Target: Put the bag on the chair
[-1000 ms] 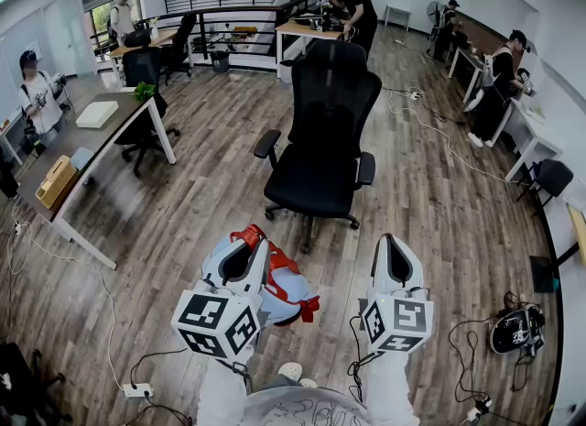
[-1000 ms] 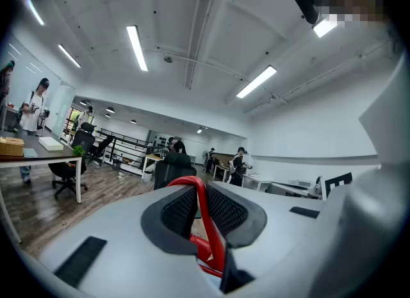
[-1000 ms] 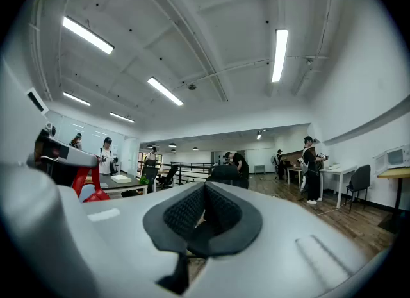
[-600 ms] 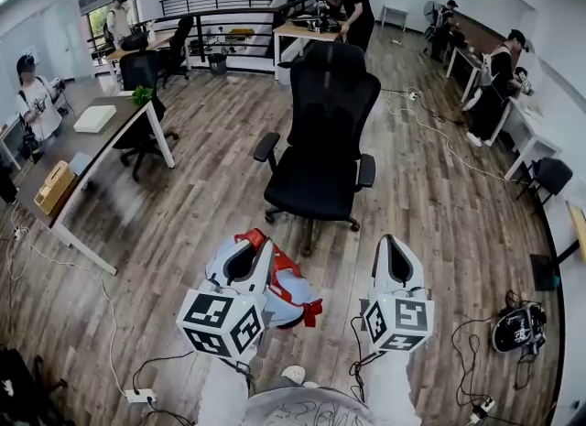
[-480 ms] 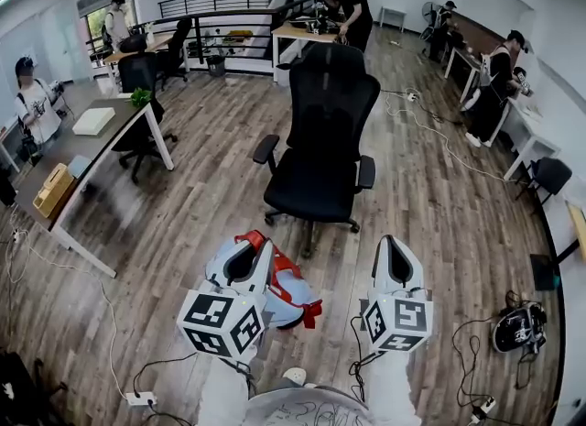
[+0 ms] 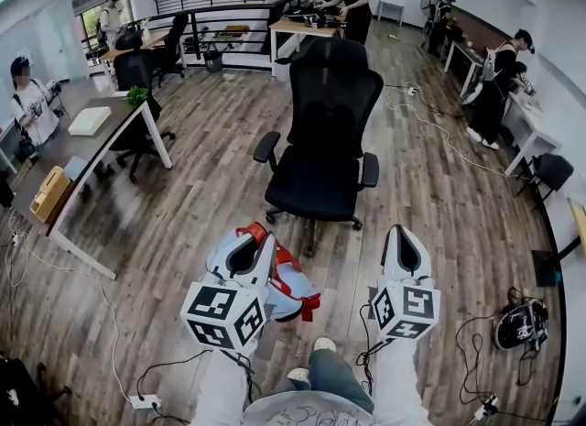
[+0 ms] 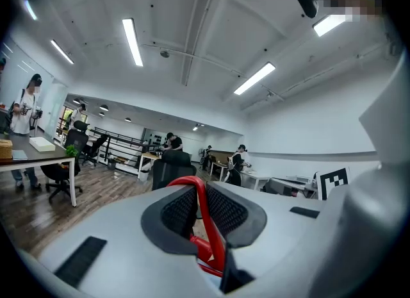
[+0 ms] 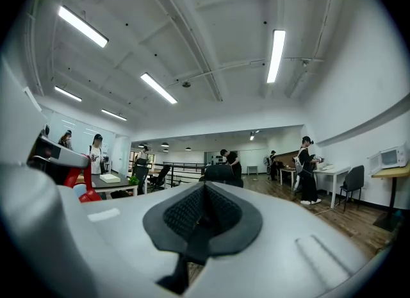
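Both grippers sit a bit higher in the head view than a second ago, and a jeans leg (image 6: 334, 374) with a shoe (image 6: 323, 345) has popped in at the bottom edge. Between them and the black office chair (image 6: 320, 186) it's just bare wooden floor (image 6: 211, 168), lots of room. The seat faces this way with an armrest (image 6: 266, 147) on each side. The long desk (image 6: 87, 154) is well off to the left. Loose cables (image 6: 439, 131) trail over the boards on the right, and more lie by the feet.

Left gripper (image 6: 245, 248) is clamped down on the red strap (image 7: 204, 216) of the bag (image 6: 291, 285). The strap runs up between the ribbed pads, and the pale blue bag hangs just below and right of that gripper, well short of the chair. Right gripper (image 8: 204, 216) has its jaws pressed together with nothing in them.
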The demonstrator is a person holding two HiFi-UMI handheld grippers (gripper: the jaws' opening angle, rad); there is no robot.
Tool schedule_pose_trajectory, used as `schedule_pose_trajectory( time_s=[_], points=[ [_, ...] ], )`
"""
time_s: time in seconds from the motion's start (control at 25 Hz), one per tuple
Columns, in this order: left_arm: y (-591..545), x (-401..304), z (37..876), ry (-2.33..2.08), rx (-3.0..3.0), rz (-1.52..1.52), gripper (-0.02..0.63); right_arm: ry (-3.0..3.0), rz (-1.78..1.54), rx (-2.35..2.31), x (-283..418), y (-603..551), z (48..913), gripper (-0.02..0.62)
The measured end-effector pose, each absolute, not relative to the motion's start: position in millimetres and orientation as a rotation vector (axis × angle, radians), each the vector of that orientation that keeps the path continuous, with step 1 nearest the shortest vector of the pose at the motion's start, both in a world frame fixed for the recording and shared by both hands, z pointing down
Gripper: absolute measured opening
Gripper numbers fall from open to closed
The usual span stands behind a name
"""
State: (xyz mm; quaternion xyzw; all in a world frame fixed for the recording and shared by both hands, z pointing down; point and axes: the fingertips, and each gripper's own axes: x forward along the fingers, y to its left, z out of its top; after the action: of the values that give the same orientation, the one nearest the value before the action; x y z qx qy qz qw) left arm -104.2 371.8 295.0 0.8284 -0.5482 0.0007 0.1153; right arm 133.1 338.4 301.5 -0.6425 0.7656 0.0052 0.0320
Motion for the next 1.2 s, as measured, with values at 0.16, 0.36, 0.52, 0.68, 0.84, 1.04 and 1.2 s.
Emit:
schedule_pose_trajectory(
  time_s=[0.16,0.36,0.52,0.68,0.84,1.04,1.2],
  points=[
    [343,-103,303,-1.618,2.409,0.017,0.048,2.369,0.012,-1.984,138,307,307,0.009],
    [292,-106,315,-1.631,2.37,0.026,0.048,2.394,-0.012,-1.963,140,249,319,0.009],
    [243,-101,320,-1.652,2.345,0.024,0.048,2.42,-0.016,-1.937,145,191,323,0.009],
    [184,-97,321,-1.699,2.305,0.005,0.048,2.464,-0.009,-1.886,148,124,323,0.009],
    [132,-92,320,-1.743,2.291,-0.01,0.048,2.483,0.002,-1.848,155,64,321,0.009],
    [74,-89,317,-1.765,2.3,-0.01,0.048,2.509,0.012,-1.825,151,5,322,0.009],
    [32,-83,320,-1.748,2.309,0.005,0.048,2.516,-0.006,-1.821,149,-33,328,0.009]
  ],
)
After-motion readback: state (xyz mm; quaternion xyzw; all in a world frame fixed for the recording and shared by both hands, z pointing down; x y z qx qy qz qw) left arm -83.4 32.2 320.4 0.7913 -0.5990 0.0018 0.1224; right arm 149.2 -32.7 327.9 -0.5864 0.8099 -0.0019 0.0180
